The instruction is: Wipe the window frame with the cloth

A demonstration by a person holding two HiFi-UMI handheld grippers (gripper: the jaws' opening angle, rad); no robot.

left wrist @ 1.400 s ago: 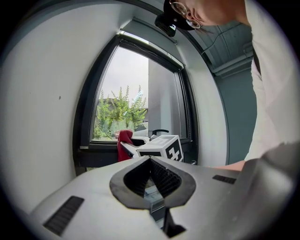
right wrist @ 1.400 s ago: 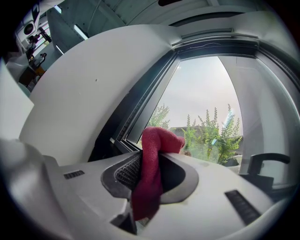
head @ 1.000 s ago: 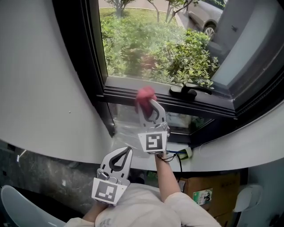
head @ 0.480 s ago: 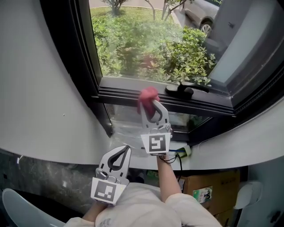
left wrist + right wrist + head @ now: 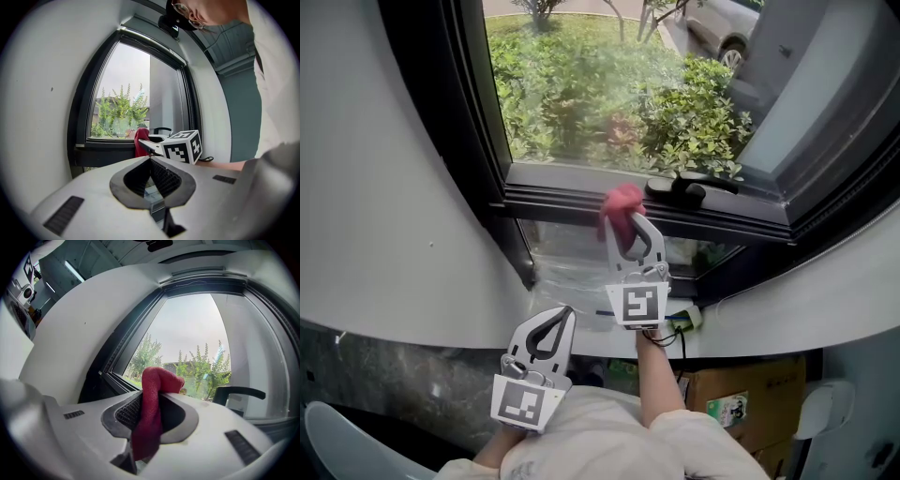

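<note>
The cloth (image 5: 622, 201), a red woven rag bunched into a soft lump, is resting on the lower rail of the window frame (image 5: 546, 199), just left of the single black lever handle (image 5: 692, 190). Your right tongs (image 5: 630, 223) are clamping it. In the right gripper view the cloth (image 5: 151, 418) is running up between the ribbed black pads (image 5: 125, 411) and folding over the top, so the fabric is covering the tips.

The frame is showing as dark, smooth metal stepped in several parallel ridges, and the picture's edge is cutting off its right end.

Your left tongs (image 5: 562, 321) are hanging low beside your body, well apart from the frame. Their pale, smooth plastic jaws are meeting tip to tip with nothing between them, which the left gripper view (image 5: 150, 160) is showing plainly.

You are working with one cloth and two tongs, each carrying one marker cube. Below the sill, one cardboard box (image 5: 748, 398) is sitting half hidden behind your right arm. Something pale and crinkled is lying under the rail, too unclear to name.
</note>
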